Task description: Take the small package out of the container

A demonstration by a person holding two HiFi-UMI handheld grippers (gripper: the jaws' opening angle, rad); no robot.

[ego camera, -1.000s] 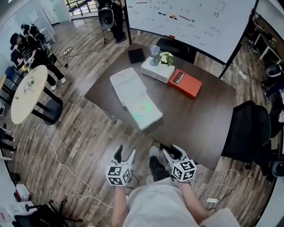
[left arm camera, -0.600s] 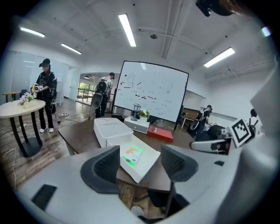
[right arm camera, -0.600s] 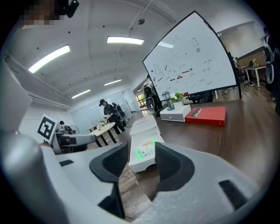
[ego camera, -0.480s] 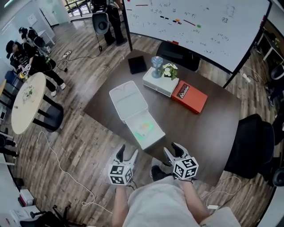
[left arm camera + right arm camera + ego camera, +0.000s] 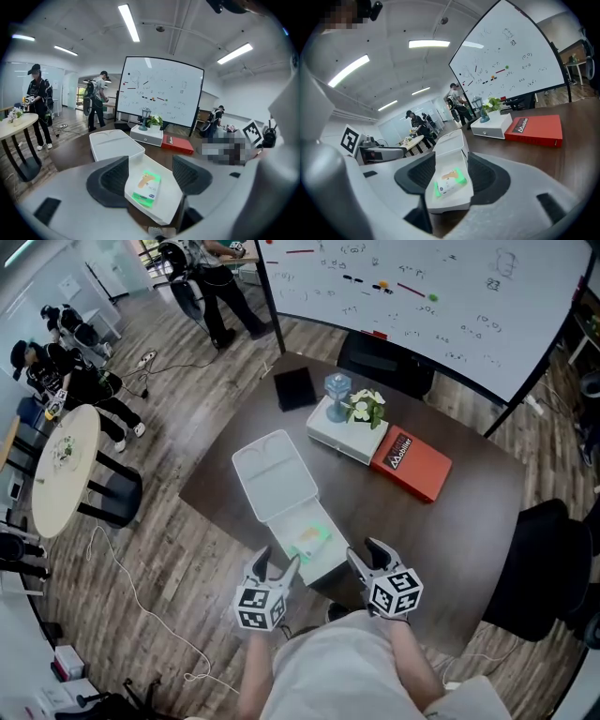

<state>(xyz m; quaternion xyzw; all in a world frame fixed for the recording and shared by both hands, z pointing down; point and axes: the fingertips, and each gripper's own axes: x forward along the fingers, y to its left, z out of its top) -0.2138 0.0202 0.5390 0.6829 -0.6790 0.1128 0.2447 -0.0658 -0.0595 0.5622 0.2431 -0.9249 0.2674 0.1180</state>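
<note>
- L gripper: jaws spread wide, nothing betw. them.
- R gripper: jaws opening, also empty, well to the right of L.
- Small package lay flat in the near half of the open white container, just beyond both sets of tips, betw. the two.
- Its long axis ran approx. near-to-far, tilted a bit right in left gripper view.
- L looked slightly nearer; a straight fwd reach would prob. do.
</note>
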